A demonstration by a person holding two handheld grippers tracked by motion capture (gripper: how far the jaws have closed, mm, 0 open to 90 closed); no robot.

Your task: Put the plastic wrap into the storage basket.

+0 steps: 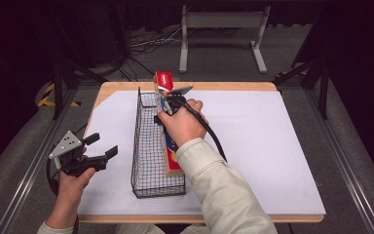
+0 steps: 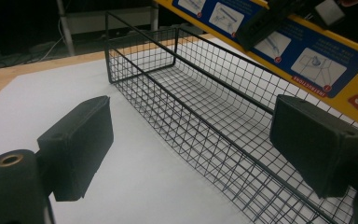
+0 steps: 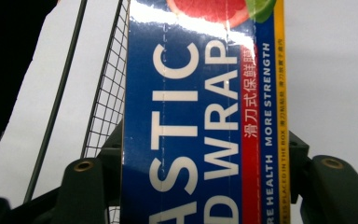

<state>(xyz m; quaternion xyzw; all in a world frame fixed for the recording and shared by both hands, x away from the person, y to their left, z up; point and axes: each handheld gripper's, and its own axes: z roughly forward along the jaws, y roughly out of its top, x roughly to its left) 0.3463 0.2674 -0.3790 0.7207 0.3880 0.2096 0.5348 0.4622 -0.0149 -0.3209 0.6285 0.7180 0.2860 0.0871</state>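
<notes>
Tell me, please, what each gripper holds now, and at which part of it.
The right gripper clamps the plastic wrap box across its long sides. The left gripper is open, holding nothing.

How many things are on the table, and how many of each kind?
Wire basket: 1
Plastic wrap box: 1
Hand-held grippers: 2, left hand-held gripper and right hand-held gripper
Total: 4

The high view looks forward and down over the whole table (image 1: pixel 272 146). The left gripper view faces the wire basket (image 2: pixel 205 107) from nearby; the right gripper view presses close against the plastic wrap box (image 3: pixel 200 121), which both share.
</notes>
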